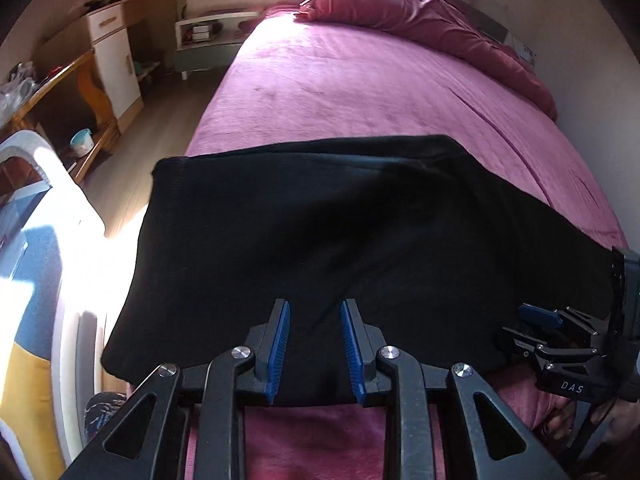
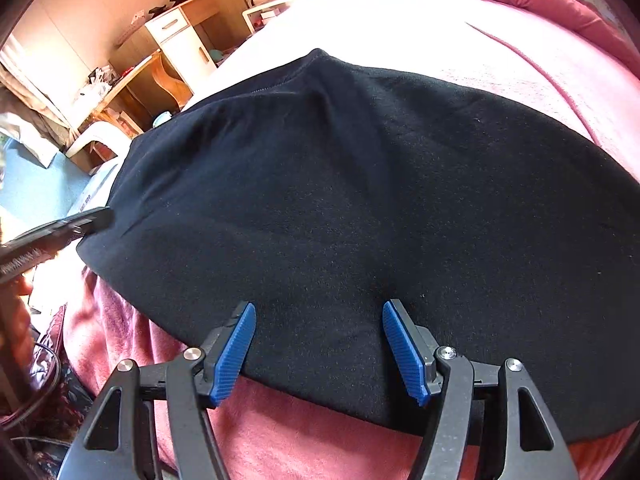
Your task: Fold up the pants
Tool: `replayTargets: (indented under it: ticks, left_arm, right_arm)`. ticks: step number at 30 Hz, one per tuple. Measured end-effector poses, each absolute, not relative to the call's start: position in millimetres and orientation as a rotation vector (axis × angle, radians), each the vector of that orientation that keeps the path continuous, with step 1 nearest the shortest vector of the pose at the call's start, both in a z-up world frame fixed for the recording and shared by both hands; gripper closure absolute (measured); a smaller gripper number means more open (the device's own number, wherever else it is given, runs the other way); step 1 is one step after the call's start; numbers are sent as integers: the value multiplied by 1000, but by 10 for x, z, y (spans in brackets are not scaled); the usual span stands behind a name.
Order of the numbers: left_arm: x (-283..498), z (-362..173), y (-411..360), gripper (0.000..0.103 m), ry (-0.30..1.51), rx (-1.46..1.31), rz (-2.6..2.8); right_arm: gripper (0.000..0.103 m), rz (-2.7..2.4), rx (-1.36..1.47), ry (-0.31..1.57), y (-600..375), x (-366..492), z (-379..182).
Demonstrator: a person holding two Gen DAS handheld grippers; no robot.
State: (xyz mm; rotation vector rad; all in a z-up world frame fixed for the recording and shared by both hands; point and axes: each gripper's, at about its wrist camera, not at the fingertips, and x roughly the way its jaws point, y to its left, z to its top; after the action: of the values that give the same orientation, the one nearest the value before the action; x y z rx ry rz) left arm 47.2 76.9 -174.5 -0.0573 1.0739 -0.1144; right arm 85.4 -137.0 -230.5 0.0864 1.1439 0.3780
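The black pants [image 1: 320, 240] lie folded flat across the near end of the pink bed [image 1: 340, 80]. In the right wrist view they fill the middle [image 2: 360, 220]. My left gripper [image 1: 315, 312] is open, its blue pads over the pants' near edge with cloth between them, not pinched. My right gripper [image 2: 319, 312] is open wider, also over the near edge. The right gripper shows at the far right of the left wrist view [image 1: 560, 332]; the left gripper's tip shows at the left of the right wrist view [image 2: 60, 236].
A red duvet [image 1: 420, 24] is bunched at the bed's far end. Wooden desk and white cabinet [image 1: 112, 60] stand left, across a strip of floor. A white chair [image 1: 60, 220] sits close on the left. A nightstand [image 1: 208, 40] is by the bed's head.
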Motion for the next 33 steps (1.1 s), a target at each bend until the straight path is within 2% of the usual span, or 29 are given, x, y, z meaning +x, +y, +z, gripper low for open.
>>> replayTargets:
  ticks: [5,8,11,15,19,33]
  left_arm:
    - [427,-1772,422,76,1059,51,-186]
    - [373,-1774,326,76,1046,99,-208]
    - [341,-1762,271,76,1036,118,-224]
    - [330,-1772,195,76,1031,148,-239]
    - [287,-1810,175,76,1058,160,-242]
    - [342,-2035,175,76,1143,148,-244]
  right_arm:
    - [37,347,55,1112,-1433,774,-2084]
    - [47,301,52,1093,-1513,707,-2000]
    - [49,268,49,1110,-1612,707,-1989]
    - [62,198,12,1176,-1738,720,-2097]
    - [64,180,8,1229,-1843,639,-2218]
    - [64,209,70,1234,-2045,569,-2223]
